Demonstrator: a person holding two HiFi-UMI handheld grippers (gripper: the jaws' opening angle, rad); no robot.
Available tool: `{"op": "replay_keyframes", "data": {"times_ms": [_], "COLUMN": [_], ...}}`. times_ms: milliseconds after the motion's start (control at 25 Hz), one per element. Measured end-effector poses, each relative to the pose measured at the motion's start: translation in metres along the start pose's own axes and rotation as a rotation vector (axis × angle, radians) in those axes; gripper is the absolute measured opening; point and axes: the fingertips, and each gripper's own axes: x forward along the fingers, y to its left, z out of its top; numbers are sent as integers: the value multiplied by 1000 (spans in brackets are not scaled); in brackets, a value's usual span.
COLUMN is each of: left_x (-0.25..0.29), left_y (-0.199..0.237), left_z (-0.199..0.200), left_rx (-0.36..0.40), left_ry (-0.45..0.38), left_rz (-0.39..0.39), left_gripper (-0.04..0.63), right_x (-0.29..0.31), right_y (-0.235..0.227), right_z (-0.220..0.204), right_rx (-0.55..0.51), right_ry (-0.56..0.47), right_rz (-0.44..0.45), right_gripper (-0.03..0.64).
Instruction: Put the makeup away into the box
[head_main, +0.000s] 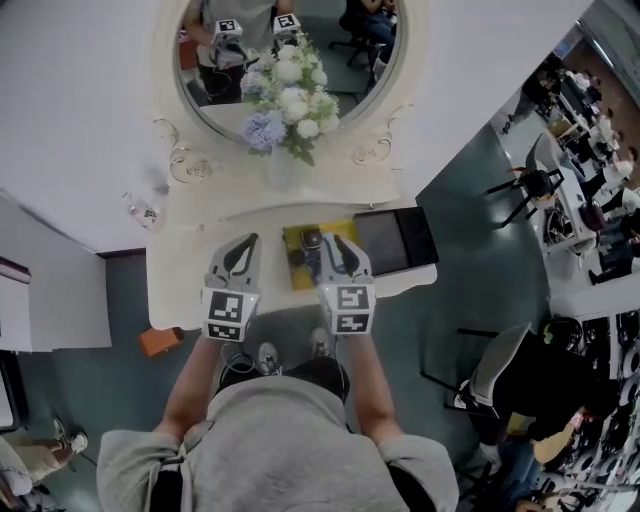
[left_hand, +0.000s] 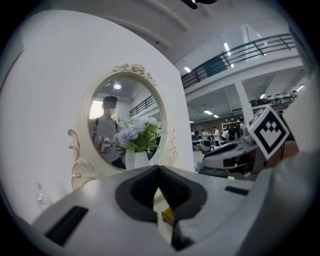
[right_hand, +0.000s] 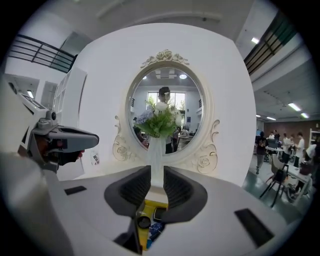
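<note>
Ahead of the left gripper (head_main: 240, 247) we see a cream oval mirror (head_main: 350, 80) in a scrolled frame on a plain white wall (head_main: 80, 100), above a white dressing table (head_main: 185, 262); right of the right gripper (head_main: 342, 246), grey-green floor (head_main: 470, 210), black office chairs (head_main: 525, 185); bright strip lights (left_hand: 227, 48) overhead

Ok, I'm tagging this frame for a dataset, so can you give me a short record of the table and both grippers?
surface: white dressing table, white-framed oval mirror behind
on it: white vase of flowers; yellow tray of makeup items; black rectangular box right of the tray
left gripper: jaws together, empty, over the table left of the tray
right gripper: jaws slightly apart, empty, over the tray
</note>
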Motion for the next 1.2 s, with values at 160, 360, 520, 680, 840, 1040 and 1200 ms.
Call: {"op": "replay_keyframes", "data": {"times_ms": [160,360,520,680,840,1040,1200], "left_x": [-14,-24,-27,-26,-22,-21,-20], "left_y": [3,7,10,12,13,14,14], "left_z": [8,11,13,15,16,18,18], "left_rx": [17,24,25,26,22,26,28], "left_ry": [-15,-32,-38,-43,-46,-44,-41], "left_rz": [-8,-10,-12,-12,-11,-12,-11], "left_gripper": [2,2,0,1,1,2,2], "right_x": [-14,-25,-27,-26,-23,-22,-20], "right_y": [11,16,17,16,14,13,13], "right_z": [9,15,19,22,24,27,26], "right_rx": [8,11,1,-1,-4,4,9], "right_ry": [-30,-59,-62,-63,-67,-75,-70], "right_rz": [-12,-29,-36,-37,-38,-37,-32], "right_gripper": [51,34,32,32,32,32,32]}}
